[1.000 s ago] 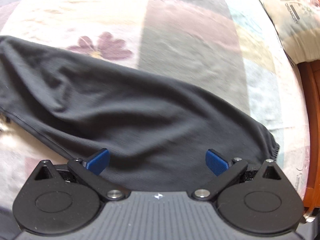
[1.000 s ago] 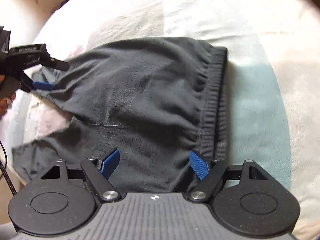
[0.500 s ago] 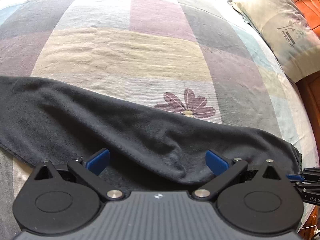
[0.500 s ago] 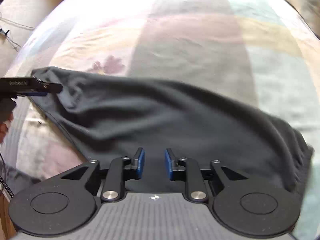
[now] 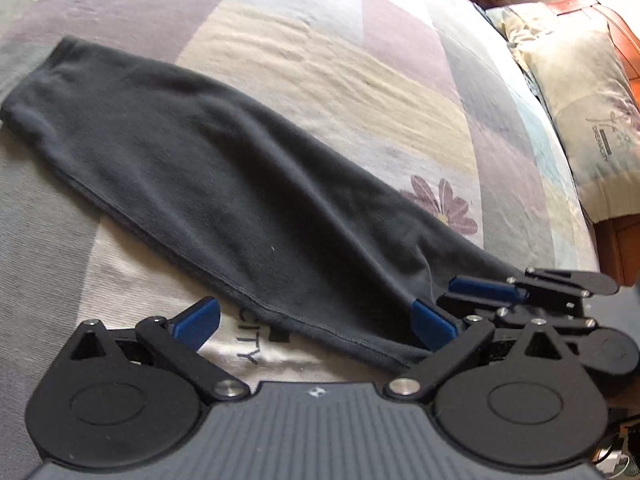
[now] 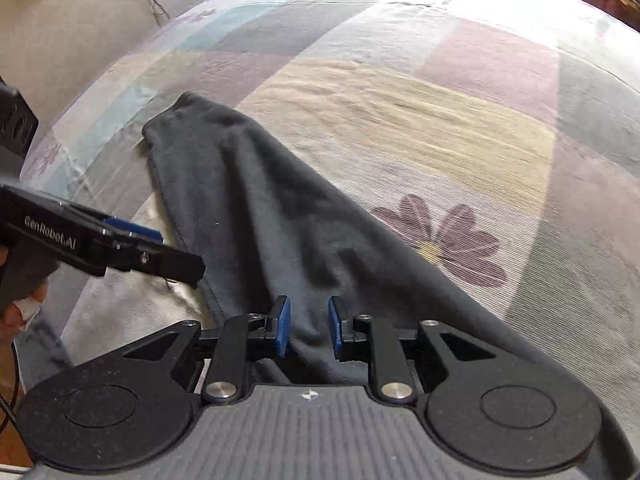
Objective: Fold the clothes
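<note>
While the dark garment (image 5: 224, 184) lies stretched across the bedspread (image 5: 360, 92) from ten to five o'clock, the right gripper (image 6: 308, 330) pinches its cloth, jaws easing apart; the left gripper (image 5: 316, 320) gapes wide, empty.

We read "GenRobot.AI" in white on side of left gripper (image 6: 132, 246), right wrist view. We read "DREAMCITY" in dark letters on pillow (image 5: 580, 92) by bed edge, running vertically below flower sketch. On bedsheet (image 5: 256, 350) we make out only "CITY", rest hidden under dark garment (image 5: 224, 184).
</note>
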`<act>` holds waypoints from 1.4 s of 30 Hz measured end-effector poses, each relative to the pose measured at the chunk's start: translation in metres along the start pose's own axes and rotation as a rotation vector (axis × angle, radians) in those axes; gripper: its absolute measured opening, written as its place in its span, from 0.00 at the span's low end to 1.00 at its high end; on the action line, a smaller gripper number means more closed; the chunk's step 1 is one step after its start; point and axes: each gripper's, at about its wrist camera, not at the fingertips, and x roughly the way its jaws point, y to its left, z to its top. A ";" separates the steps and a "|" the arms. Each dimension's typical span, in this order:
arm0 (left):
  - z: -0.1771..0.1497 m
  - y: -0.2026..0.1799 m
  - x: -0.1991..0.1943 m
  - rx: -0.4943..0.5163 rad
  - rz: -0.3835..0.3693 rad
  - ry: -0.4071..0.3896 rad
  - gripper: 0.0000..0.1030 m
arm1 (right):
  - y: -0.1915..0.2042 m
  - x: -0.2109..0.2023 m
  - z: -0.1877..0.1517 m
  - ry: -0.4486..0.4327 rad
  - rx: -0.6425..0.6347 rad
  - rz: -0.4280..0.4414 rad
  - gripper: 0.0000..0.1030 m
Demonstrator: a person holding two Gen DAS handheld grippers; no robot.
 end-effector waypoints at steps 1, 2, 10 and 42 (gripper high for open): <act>0.004 0.001 -0.005 -0.006 0.006 -0.019 0.98 | 0.008 0.000 0.001 -0.018 -0.025 0.029 0.24; 0.009 0.004 -0.009 -0.007 0.011 -0.038 0.98 | 0.015 0.001 0.001 -0.025 -0.056 0.051 0.24; 0.025 0.027 -0.015 -0.137 0.025 -0.103 0.98 | 0.032 0.038 -0.008 0.065 -0.160 0.046 0.25; 0.045 -0.013 0.016 0.114 -0.002 -0.064 0.98 | -0.002 0.002 0.021 0.043 -0.023 0.114 0.08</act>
